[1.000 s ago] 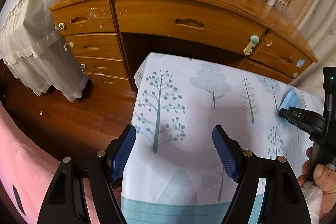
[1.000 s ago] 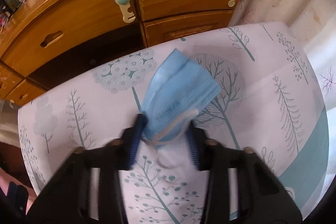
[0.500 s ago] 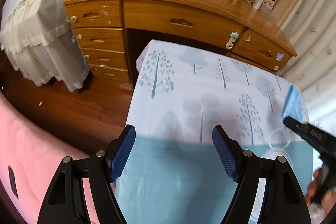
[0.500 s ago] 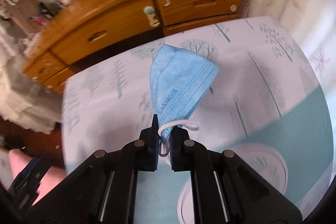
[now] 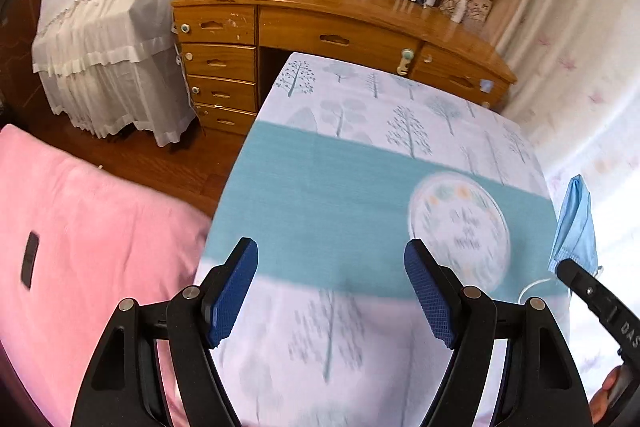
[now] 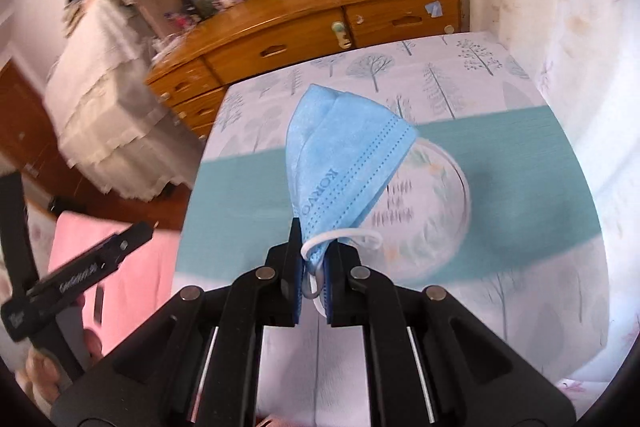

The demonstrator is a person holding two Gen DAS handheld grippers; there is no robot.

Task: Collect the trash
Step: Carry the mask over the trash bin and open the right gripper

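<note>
The bed [image 5: 360,195], in its tree-print and teal cover, shows no other litter on the part in view, so the pickup looks done and the drop-off is what's left; no bin appears in either view. The blue face mask [image 6: 344,163] hangs in the air over the bed's middle, pinched at its ear-loop end. The right gripper [image 6: 314,267] has its jaws clamped tight on that end. On the near left, the left gripper [image 5: 332,291] stands with jaws spread wide, nothing between them.
</note>
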